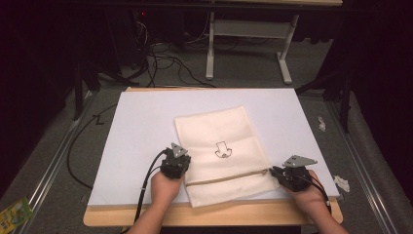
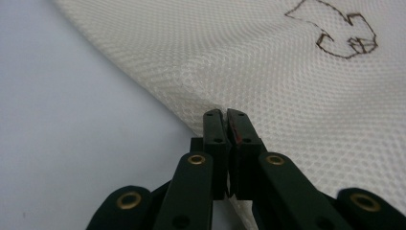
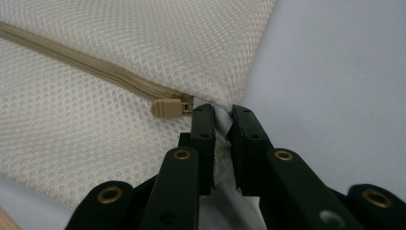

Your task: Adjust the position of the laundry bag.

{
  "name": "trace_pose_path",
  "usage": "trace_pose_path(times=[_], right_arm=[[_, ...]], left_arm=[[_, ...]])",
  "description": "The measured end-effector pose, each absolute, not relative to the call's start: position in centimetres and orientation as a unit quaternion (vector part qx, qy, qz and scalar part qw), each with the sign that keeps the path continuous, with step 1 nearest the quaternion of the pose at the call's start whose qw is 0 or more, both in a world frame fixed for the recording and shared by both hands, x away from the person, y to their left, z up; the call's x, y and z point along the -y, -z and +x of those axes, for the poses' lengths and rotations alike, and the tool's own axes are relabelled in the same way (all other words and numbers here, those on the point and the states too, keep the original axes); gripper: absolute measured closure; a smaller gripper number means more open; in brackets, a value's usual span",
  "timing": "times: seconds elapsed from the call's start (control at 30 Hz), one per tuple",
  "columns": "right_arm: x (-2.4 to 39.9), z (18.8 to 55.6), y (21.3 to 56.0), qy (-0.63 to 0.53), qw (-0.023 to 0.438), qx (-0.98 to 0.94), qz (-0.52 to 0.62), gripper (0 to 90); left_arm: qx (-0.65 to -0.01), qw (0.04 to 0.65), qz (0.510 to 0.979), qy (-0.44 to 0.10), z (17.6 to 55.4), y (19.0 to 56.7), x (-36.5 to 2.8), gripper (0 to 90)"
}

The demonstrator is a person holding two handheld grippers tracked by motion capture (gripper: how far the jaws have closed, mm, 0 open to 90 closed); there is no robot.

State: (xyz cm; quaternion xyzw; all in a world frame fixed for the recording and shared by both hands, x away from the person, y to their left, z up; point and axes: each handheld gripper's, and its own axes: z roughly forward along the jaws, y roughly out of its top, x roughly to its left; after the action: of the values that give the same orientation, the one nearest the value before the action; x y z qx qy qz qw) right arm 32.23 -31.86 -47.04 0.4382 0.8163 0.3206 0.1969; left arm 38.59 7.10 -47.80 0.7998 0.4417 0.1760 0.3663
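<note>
A cream mesh bag (image 1: 221,151) lies flat on the white board (image 1: 141,122), with a small outlined drawing (image 1: 223,149) at its middle and a tan zipper (image 1: 226,177) running across its near part. My left gripper (image 1: 176,161) sits at the bag's left edge; in the left gripper view its jaws are pressed together on the mesh edge (image 2: 210,108). My right gripper (image 1: 287,174) is at the bag's right edge, at the zipper's end. Its jaws pinch a fold of the mesh (image 3: 222,120) just beside the tan zipper pull (image 3: 167,107).
The board rests on a wooden table (image 1: 209,217) whose near edge shows under the bag. Cables (image 1: 146,187) trail from the left gripper off the front. Crumpled white scraps (image 1: 342,183) lie on the floor to the right, and a table frame (image 1: 248,29) stands behind.
</note>
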Motion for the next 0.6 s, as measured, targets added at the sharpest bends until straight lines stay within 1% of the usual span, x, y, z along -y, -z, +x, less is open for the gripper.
trace_pose_path(times=[0.07, 0.2, 0.27, 0.37, 0.4, 0.5, 0.53, 0.57, 0.6], right_arm=[[31.9, 32.2, 47.0, -0.321, 0.198, -0.815, 0.439, 81.6], [31.9, 32.0, 47.1, -0.33, 0.189, -0.813, 0.441, 81.2], [31.9, 31.9, 47.1, -0.335, 0.186, -0.814, 0.437, 80.9], [31.6, 31.6, 47.0, -0.333, 0.187, -0.814, 0.437, 80.4], [31.6, 31.6, 47.0, -0.333, 0.187, -0.814, 0.438, 79.7], [31.7, 31.6, 47.1, -0.333, 0.189, -0.813, 0.439, 78.6], [31.8, 31.6, 47.2, -0.333, 0.19, -0.813, 0.439, 77.1], [31.8, 31.6, 47.2, -0.333, 0.19, -0.813, 0.439, 77.1], [31.7, 31.6, 47.2, -0.332, 0.192, -0.812, 0.44, 73.3]], left_arm=[[-0.446, 0.373, 0.792, -0.185, 39.7, 47.8, -6.8, 88.0], [-0.449, 0.366, 0.789, -0.204, 42.4, 48.0, -5.6, 87.9], [-0.454, 0.36, 0.789, -0.204, 43.3, 47.9, -5.1, 87.5], [-0.462, 0.359, 0.785, -0.204, 43.4, 47.8, -5.0, 85.9], [-0.457, 0.357, 0.788, -0.206, 43.1, 47.7, -5.1, 83.4], [-0.453, 0.361, 0.79, -0.202, 42.5, 47.6, -5.8, 82.8], [-0.453, 0.36, 0.79, -0.201, 42.1, 47.5, -6.3, 80.5], [-0.455, 0.363, 0.788, -0.2, 41.9, 47.4, -6.6, 80.5], [-0.46, 0.369, 0.785, -0.191, 41.2, 47.1, -7.5, 70.7]])
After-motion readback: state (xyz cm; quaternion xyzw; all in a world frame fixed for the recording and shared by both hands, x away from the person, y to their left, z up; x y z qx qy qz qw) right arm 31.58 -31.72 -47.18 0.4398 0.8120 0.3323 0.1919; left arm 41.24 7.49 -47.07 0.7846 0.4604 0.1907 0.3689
